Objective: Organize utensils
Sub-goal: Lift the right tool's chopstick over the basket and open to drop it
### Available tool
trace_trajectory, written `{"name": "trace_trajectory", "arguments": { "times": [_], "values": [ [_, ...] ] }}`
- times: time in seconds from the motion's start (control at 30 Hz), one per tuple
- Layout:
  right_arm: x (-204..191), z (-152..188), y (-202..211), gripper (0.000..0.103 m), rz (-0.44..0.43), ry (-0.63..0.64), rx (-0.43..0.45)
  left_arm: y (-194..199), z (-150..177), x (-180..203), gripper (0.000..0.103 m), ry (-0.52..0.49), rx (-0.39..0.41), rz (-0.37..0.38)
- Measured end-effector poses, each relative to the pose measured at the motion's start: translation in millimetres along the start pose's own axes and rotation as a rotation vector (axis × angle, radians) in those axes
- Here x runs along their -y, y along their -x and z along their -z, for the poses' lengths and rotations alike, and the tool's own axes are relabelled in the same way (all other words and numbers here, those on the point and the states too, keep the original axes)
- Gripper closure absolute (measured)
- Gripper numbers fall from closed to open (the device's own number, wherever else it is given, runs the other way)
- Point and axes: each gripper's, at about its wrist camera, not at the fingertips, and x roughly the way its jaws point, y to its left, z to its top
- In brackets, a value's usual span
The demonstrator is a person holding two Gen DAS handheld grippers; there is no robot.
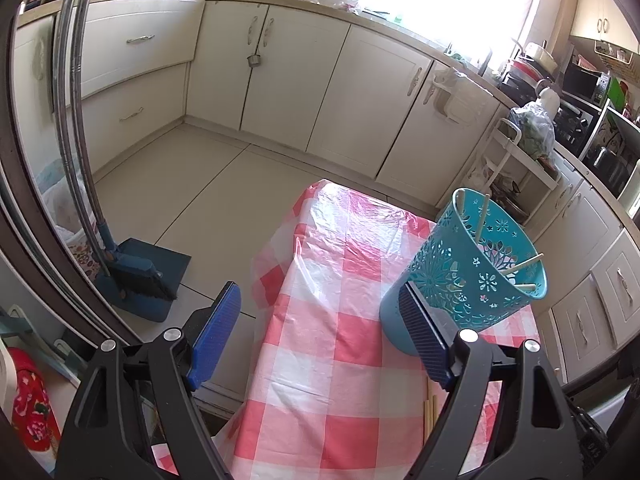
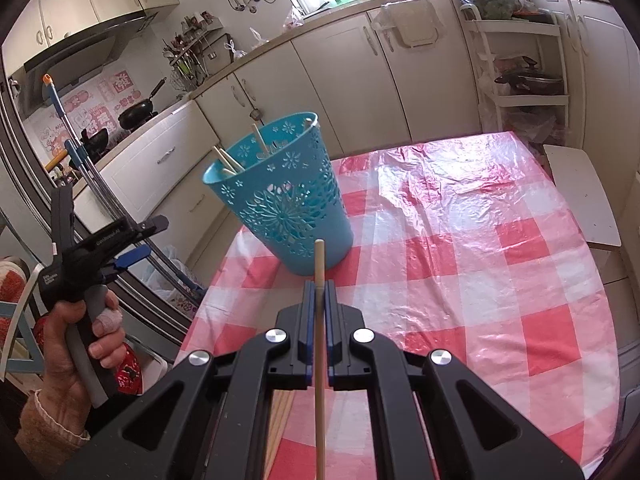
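R tool [image 2: 319, 292] pinches a stick [image 2: 319, 264]; L tool [image 1: 320, 336] wide, empty. Stick may miss the cup [image 2: 280, 200] & tip it.

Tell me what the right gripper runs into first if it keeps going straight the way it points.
Probably the blue basket: it stands right ahead of the right gripper, and the chopstick clamped there would likely touch its lower wall first. Depth is hard to judge.
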Motion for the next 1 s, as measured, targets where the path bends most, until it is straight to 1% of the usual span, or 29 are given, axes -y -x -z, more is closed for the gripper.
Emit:
{"name": "trace_trajectory", "arguments": {
  "times": [0.17,0.33,0.47,0.63,0.73,0.8,0.87,0.9,0.97,1.0],
  "values": [
    [-10.3,-16.3,13.9,0.098,-0.058,-0.026,0.039,1.2,-0.3,-3.3,0.026,0.015,-0.003,0.006],
    [-28.1,-43.1,26.7,0.098,-0.123,-0.022,0.101,4.1,-0.7,-6.0,0.026,0.024,0.003,0.010],
    [-38.0,-63.8,25.4,0.098,-0.173,-0.036,0.133,3.9,-0.7,-6.5,0.026,0.026,0.002,0.011],
    [-52.3,-93.2,17.2,0.098,-0.195,-0.029,0.192,3.3,-0.4,-6.3,0.026,0.023,0.000,0.012],
    [-61.6,-117.9,10.0,0.098,-0.185,-0.019,0.263,3.7,0.4,-4.7,0.026,0.019,0.000,0.016],
    [-68.5,-137.1,1.4,0.098,-0.158,-0.015,0.322,3.1,0.4,-3.4,0.026,0.013,-0.001,0.016],
    [-76.5,-152.8,-7.4,0.098,-0.116,-0.005,0.385,2.2,0.0,-3.0,0.026,0.012,-0.004,0.018],
    [-81.2,-161.0,-14.4,0.098,-0.081,0.004,0.426,2.1,-0.1,-2.9,0.026,0.013,-0.004,0.018],
    [-86.4,-168.5,-26.1,0.098,-0.025,0.015,0.474,1.5,-0.1,-2.1,0.026,0.017,-0.005,0.022],
    [-89.9,-170.7,-34.2,0.098,0.021,0.029,0.501,0.9,-0.2,-1.6,0.026,0.018,-0.006,0.026]
  ]
}}
